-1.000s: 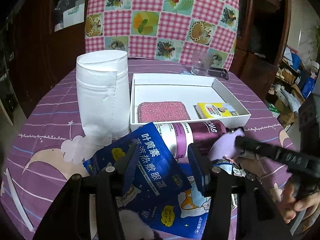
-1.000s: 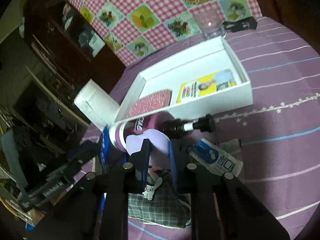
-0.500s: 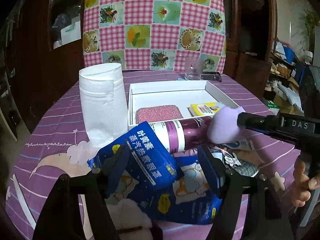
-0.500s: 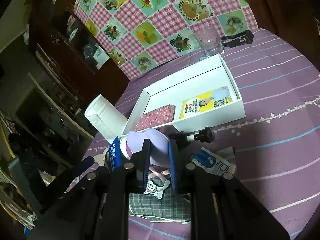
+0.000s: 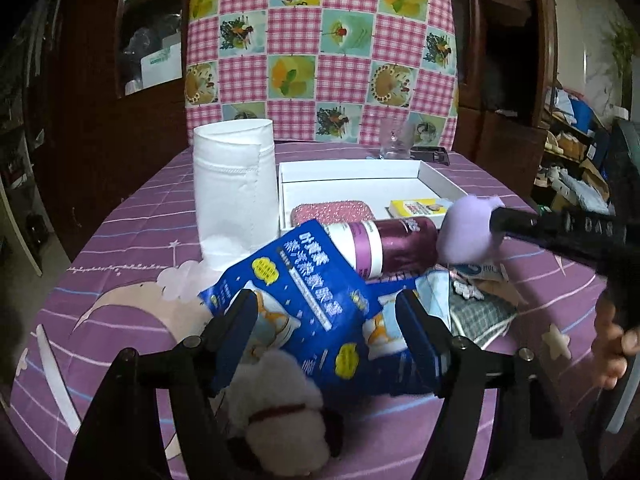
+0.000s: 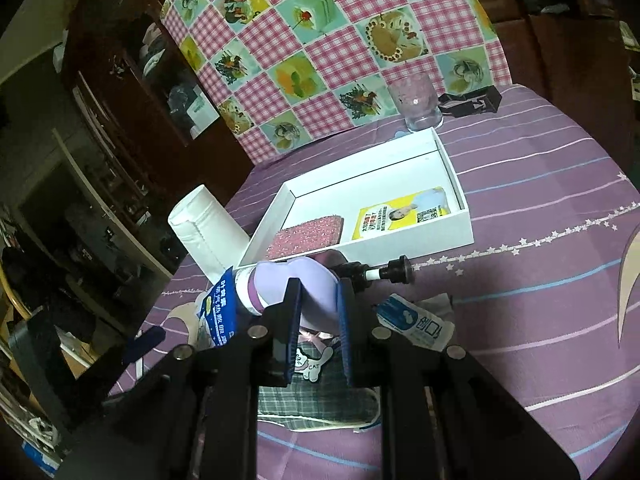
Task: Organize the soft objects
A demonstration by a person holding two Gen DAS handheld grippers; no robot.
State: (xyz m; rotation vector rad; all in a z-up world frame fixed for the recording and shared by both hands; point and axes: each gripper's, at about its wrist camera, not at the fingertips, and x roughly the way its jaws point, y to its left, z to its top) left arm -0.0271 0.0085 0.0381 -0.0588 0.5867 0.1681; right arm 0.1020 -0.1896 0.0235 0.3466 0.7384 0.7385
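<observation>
My right gripper [image 6: 319, 287] is shut on a lilac soft pad [image 6: 276, 280] and holds it off the table, just in front of the white box [image 6: 464, 236]. In the left wrist view the pad [image 5: 468, 232] hangs beside the purple bottle [image 5: 384, 244]. My left gripper [image 5: 326, 320] is open above a blue eye-mask packet [image 5: 304, 280] that lies on the table; its pads do not press on the packet. A white plush toy [image 5: 276, 396] lies under this gripper. Inside the box are a pink sponge [image 5: 332, 212] and a yellow card [image 5: 416, 206].
A tall white fabric roll [image 5: 234, 188] stands left of the box. A glass [image 6: 416, 100] and a black clip [image 6: 472, 102] sit behind it. A plaid cloth item [image 6: 316, 400] and a blue-white packet [image 6: 412, 320] lie under my right gripper. A person's hand [image 5: 612, 348] shows at right.
My left gripper has opened wider and drawn back from the blue packet, bringing the plush toy into view. My right gripper has lifted the lilac pad slightly toward the box.
</observation>
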